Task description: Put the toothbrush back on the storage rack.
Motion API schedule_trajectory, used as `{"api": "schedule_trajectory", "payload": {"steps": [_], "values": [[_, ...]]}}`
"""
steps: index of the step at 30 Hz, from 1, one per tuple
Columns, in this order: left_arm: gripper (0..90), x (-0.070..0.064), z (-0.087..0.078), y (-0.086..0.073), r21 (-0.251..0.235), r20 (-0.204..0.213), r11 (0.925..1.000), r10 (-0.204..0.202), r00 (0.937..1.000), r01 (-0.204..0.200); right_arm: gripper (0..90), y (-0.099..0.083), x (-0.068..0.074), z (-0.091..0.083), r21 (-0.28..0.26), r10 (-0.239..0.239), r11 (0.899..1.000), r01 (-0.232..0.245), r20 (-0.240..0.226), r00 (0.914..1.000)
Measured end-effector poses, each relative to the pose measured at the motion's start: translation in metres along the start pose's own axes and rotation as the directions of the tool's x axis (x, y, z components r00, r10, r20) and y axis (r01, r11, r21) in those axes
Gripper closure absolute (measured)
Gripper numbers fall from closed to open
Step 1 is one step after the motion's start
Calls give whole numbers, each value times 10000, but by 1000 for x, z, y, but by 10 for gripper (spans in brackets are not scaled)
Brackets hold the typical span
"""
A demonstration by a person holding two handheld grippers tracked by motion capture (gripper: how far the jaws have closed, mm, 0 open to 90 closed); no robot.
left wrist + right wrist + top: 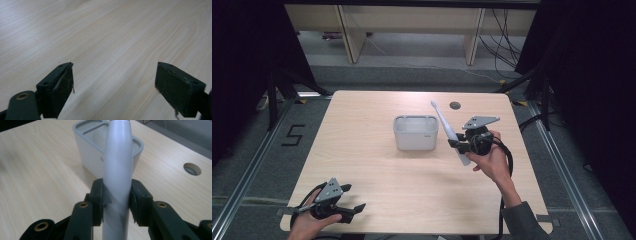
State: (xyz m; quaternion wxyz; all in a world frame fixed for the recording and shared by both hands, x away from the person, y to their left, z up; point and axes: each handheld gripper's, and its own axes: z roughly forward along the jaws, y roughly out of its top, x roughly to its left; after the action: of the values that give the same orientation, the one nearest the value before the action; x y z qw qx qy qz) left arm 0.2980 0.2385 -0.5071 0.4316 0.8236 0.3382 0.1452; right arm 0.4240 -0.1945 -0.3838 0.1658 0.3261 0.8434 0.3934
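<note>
My right gripper (116, 202) clamps the toothbrush (451, 131) mid-handle; left gripper (115, 90) wide open, empty. Tilted brush might clip the holder (415, 132) rim.

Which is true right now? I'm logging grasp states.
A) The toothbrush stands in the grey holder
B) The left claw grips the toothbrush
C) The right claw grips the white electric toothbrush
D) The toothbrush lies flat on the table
C: the right claw is clamped on the white electric toothbrush, beside the grey plastic holder.
</note>
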Motion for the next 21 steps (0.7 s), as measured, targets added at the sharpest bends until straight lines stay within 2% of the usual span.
{"api": "schedule_trajectory", "payload": {"steps": [1, 2, 3, 5, 6, 7, 8, 9, 10, 12, 13, 14, 15, 17, 18, 19, 20, 21], "values": [[150, 4, -2, 1, 382, -65, 9978, 546, 9985, -543, 668, 1, -3, 1, -73, 9, 10000, -9, 18, 10000], [150, 5, -2, 1, 279, -110, 9979, 591, 9982, -588, 668, 2, -6, 3, -265, 345, 9991, -342, 102, 9994], [150, 0, 0, 0, 5, 1, 10000, -4, 10000, 4, 668, 3, -8, 4, -337, 337, 9989, -334, 75, 9994], [150, 1, 0, 0, 103, 20, 9999, 78, 10000, -78, 668, 6, -11, 6, -567, 393, 9977, -384, 149, 9991], [150, 4, -1, 1, 319, -89, 9980, 543, 9985, -540, 668, 7, -13, 7, -661, 455, 9968, -443, 171, 9988], [150, 5, -2, 1, 285, -99, 9980, 565, 9984, -562, 668, 8, -15, 8, -808, 565, 9952, -556, 96, 9984], [150, 1, -1, 1, 164, 8, 9998, 84, 10000, -84, 668, 10, -17, 9, -937, 593, 9939, -581, 97, 9982], [150, 0, 0, 0, -33, 11, 10000, -25, 10000, 25, 668, 11, -18, 10, -1031, 743, 9919, -737, 22, 9972], [150, 0, 0, 0, -6, 10, 10000, 6, 10000, -6, 668, 13, -21, 11, -1235, 569, 9908, -552, 101, 9983], [150, 1, -1, 0, 131, 30, 9999, 92, 10000, -93, 668, 16, -23, 13, -1320, 752, 9885, -732, 100, 9971], [150, 1, -1, 1, 156, 17, 9998, 84, 10000, -84, 668, 17, -24, 15, -1569, 733, 9852, -689, 225, 9971], [150, 0, 0, 0, -47, 2, 10000, -23, 10000, 23, 668, 18, -24, 15, -1545, 872, 9844, -843, 118, 9961], [150, 0, 0, 0, -4, 24, 10000, 10, 10000, -10, 668, 20, -26, 17, -1700, 744, 9829, -712, 126, 9972], [150, 2, -1, 0, 197, 46, 9997, 136, 9999, -137, 668, 23, -27, 18, -1705, 870, 9818, -837, 119, 9961], [150, 2, 0, 0, 53, 42, 9999, 105, 9999, -106, 668, 24, -28, 21, -1900, 873, 9781, -846, 59, 9962], [150, 1, -1, 1, 149, 21, 9998, 91, 10000, -92, 668, 25, -28, 21, -1896, 916, 9780, -873, 142, 9957], [150, 0, 0, 0, -10, 29, 10000, -7, 10000, 7, 668, 26, -29, 22, -1953, 961, 9763, -929, 69, 9953], [150, 0, 0, 0, -7, 19, 10000, 8, 10000, -8, 668, 28, -29, 23, -2163, 927, 9725, -866, 179, 9955]]}}
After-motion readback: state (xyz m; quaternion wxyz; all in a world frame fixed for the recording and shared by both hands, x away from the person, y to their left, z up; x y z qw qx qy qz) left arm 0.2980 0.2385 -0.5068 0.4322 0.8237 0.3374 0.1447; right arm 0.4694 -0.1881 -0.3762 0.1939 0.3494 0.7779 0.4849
